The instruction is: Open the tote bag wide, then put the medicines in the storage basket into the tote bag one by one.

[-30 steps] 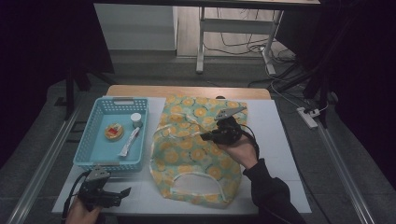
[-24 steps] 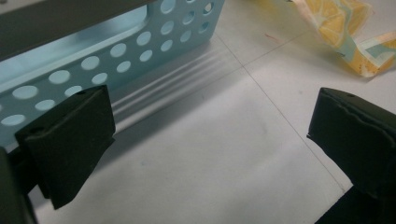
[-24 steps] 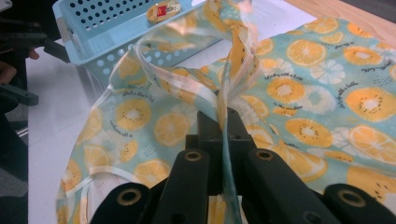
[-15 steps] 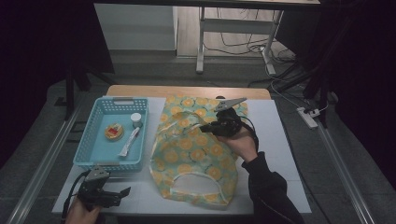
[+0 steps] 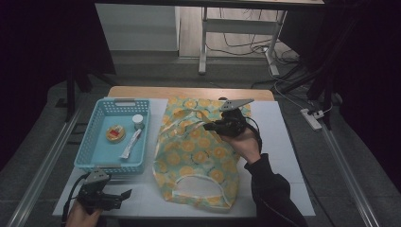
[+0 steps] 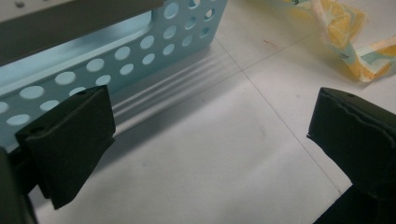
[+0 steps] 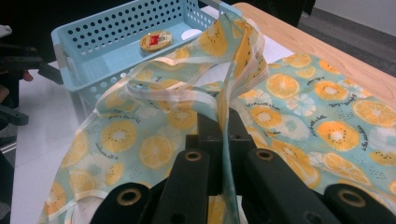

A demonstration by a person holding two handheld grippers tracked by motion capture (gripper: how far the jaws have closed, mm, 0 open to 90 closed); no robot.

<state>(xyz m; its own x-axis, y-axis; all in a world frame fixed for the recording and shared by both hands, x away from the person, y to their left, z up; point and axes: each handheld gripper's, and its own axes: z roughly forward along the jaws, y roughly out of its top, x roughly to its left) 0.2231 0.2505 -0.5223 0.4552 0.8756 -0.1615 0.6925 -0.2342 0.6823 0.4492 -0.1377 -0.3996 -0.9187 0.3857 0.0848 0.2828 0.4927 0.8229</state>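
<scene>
The right gripper [image 7: 223,126] is clamped on a fold of the citrus-print cloth [image 5: 201,151], which lies on the table [image 5: 283,142] beside the blue basket [image 5: 90,156]. Lift slowly, so that the thin edge doesn't slip free. The left gripper [image 6: 210,135] rests open, empty.

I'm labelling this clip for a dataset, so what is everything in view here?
Fruit-print cloth: one, teal with orange slices, spread mid-table, one edge lifted.
Basket: one, light blue, perforated, left of the cloth.
Round tin: one, orange and red, in the basket.
White tube: one, in the basket.
Small white pot: one, in the basket's far part.
Table: one, white mat over a wooden top.
Power strip: one, white, on the floor at right.
Left gripper: black, open, near front-left edge.
Right gripper: black, shut on the cloth's edge.
</scene>
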